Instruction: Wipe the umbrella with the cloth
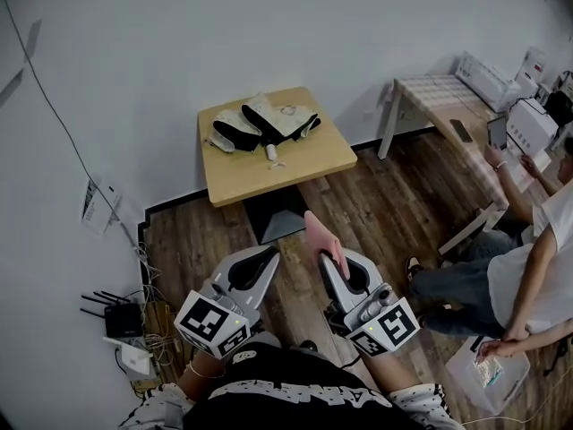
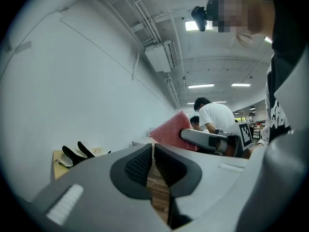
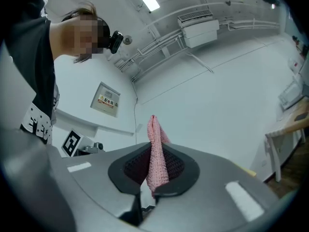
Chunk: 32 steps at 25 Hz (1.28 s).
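**Operator:** What do I have in the claws?

**Spotter:** Your right gripper (image 3: 155, 175) pinches the pink cloth (image 3: 154, 137) between its pads, and a loose fold stands up above the jaws. Your left gripper (image 2: 153, 164) is pressed together with nothing in it.

**Operator:** How will the cloth handle?

**Spotter:** It looks like a soft, light knit, so expect it to flop and drag instead of pushing flat. You grip it well inside the pads, which should hold for wiping.

**Operator:** And the umbrella?

**Spotter:** The umbrella (image 1: 264, 124) lies folded on the small wooden table (image 1: 269, 182) ahead of you, well apart from both grippers. Its canopy is slack and spread in loose flaps. It is probably light enough to slide under a wipe, and the fabric will bunch. Take hold with your empty left claw at the stiff pale handle (image 1: 271, 153), which points toward you, not at the fabric.
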Tool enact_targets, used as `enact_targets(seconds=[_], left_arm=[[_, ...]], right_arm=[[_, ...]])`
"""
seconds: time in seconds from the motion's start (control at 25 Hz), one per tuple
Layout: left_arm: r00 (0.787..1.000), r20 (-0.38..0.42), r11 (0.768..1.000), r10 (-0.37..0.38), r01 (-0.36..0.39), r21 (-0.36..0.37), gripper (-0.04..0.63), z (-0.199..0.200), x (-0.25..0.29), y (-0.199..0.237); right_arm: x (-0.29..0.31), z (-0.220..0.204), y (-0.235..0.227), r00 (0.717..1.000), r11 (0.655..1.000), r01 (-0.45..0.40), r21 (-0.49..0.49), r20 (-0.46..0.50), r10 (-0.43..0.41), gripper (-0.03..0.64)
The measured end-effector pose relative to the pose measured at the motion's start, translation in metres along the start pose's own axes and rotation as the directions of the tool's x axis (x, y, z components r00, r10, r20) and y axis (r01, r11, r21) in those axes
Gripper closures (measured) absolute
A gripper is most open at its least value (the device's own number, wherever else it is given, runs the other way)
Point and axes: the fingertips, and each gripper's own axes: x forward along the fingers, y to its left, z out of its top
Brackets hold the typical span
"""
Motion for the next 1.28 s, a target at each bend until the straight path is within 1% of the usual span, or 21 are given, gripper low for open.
enact_targets(seconds=[0.2, 0.32, 0.52, 0.68, 0.8, 0.92, 1.28], left_arm=[[1.000, -0.013, 1.000, 0.011, -0.011, 0.006, 0.601, -0.001, 0.002, -0.007], [1.000, -0.018, 1.000, -0.007, 0.007, 0.007, 0.601, -0.004, 0.009, -0.011], [0.996, -0.048, 0.997, -0.072, 0.072, -0.007, 0.601, -0.014, 0.035, -0.016], [0.992, -0.037, 0.993, -0.122, 0.122, 0.000, 0.601, -0.010, 0.062, -0.014], [0.991, -0.019, 0.991, -0.135, 0.135, -0.003, 0.601, -0.006, 0.074, -0.001], [0.991, -0.028, 0.992, -0.129, 0.129, -0.014, 0.601, -0.011, 0.083, 0.020], [0.993, -0.030, 0.992, -0.116, 0.114, -0.058, 0.601, -0.022, 0.117, 0.092]], right_arm=[[-0.008, -0.001, -0.002, 1.000, 1.000, -0.014, 0.010, 0.000, 0.014, 0.586], [-0.011, -0.002, -0.008, 1.000, 1.000, -0.004, 0.015, 0.003, 0.004, 0.586], [-0.018, -0.005, -0.027, 0.999, 0.998, 0.053, 0.021, -0.013, -0.052, 0.586], [-0.018, -0.001, -0.052, 0.993, 0.993, 0.119, 0.020, 0.004, -0.119, 0.586], [-0.004, 0.000, -0.062, 0.993, 0.993, 0.119, 0.004, 0.011, -0.119, 0.586], [0.014, -0.007, -0.071, 0.993, 0.993, 0.113, -0.022, -0.017, -0.113, 0.586], [0.074, -0.028, -0.109, 0.989, 0.992, 0.126, -0.020, -0.068, -0.127, 0.586]])
